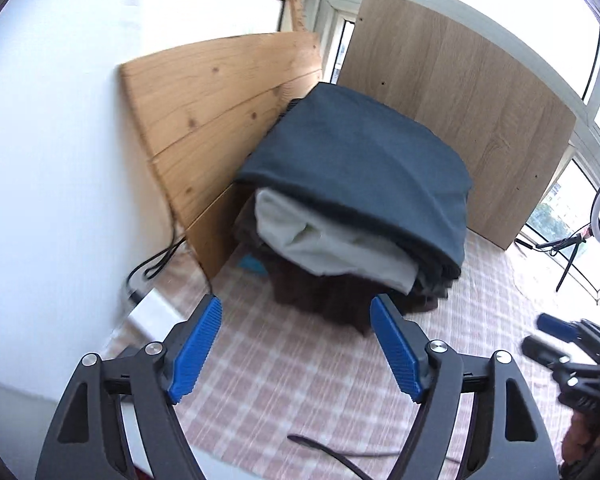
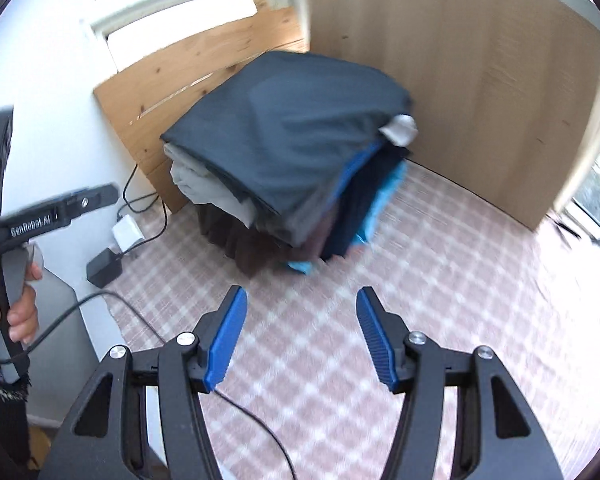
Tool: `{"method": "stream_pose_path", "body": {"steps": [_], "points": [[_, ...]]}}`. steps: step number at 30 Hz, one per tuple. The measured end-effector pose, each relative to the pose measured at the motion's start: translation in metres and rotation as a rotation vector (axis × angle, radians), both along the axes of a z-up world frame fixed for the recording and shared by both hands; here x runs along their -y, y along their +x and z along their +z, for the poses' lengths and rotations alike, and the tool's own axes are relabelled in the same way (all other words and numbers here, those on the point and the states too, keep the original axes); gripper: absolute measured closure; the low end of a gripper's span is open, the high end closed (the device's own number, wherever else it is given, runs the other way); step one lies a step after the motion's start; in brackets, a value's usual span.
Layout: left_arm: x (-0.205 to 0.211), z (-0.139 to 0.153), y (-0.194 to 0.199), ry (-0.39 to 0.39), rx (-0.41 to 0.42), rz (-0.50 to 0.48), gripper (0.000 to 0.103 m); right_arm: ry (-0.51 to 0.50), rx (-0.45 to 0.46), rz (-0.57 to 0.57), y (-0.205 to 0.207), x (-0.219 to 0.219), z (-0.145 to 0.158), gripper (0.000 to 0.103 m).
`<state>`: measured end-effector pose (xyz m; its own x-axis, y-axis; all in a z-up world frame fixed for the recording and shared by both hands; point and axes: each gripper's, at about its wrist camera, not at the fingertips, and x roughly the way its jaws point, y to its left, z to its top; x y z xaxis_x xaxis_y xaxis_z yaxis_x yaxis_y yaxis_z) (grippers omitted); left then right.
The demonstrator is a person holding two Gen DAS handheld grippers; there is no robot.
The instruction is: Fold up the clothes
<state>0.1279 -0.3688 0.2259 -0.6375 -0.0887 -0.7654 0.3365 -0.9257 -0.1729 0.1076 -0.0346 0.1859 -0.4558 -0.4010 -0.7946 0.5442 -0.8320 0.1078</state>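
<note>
Both grippers are hovering above a pink-and-white checked cloth surface (image 2: 440, 280), holding nothing. The left gripper (image 1: 296, 300) is showing its blue ribbed pads spread wide apart; the right gripper (image 2: 302, 292) is likewise standing with pads well separated.

A stack of folded clothes (image 1: 360, 208) is sitting at the far end of the surface, topped by a dark teal folded garment (image 2: 284, 128), with a pale grey-white garment (image 1: 332, 248) beneath it and dark brown fabric (image 1: 324, 300) at the base. From the right wrist view, bright blue layers (image 2: 380, 200) are showing on the stack's right side.

Behind the stack, a knotty pine board (image 1: 204, 108) and a pale oak-grain panel (image 1: 460, 100) are leaning against the window frames. A white wall (image 1: 52, 160) is bounding the left side. A white power adapter (image 2: 128, 232) and a black plug block (image 2: 104, 268) with cables are lying near the wall. A hand (image 2: 20, 312) is gripping the left gripper's handle.
</note>
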Motion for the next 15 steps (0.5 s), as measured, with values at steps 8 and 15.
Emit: {"method": "stream_pose_path", "body": {"steps": [8, 15], "points": [[-0.035, 0.001, 0.049, -0.047, -0.010, 0.019, 0.027, -0.080, 0.015, -0.130, 0.025, -0.036, -0.011, 0.046], [-0.058, -0.011, 0.078, -0.044, 0.026, 0.043, 0.027, -0.035, -0.013, -0.143, 0.049, -0.050, -0.025, 0.046]]}}
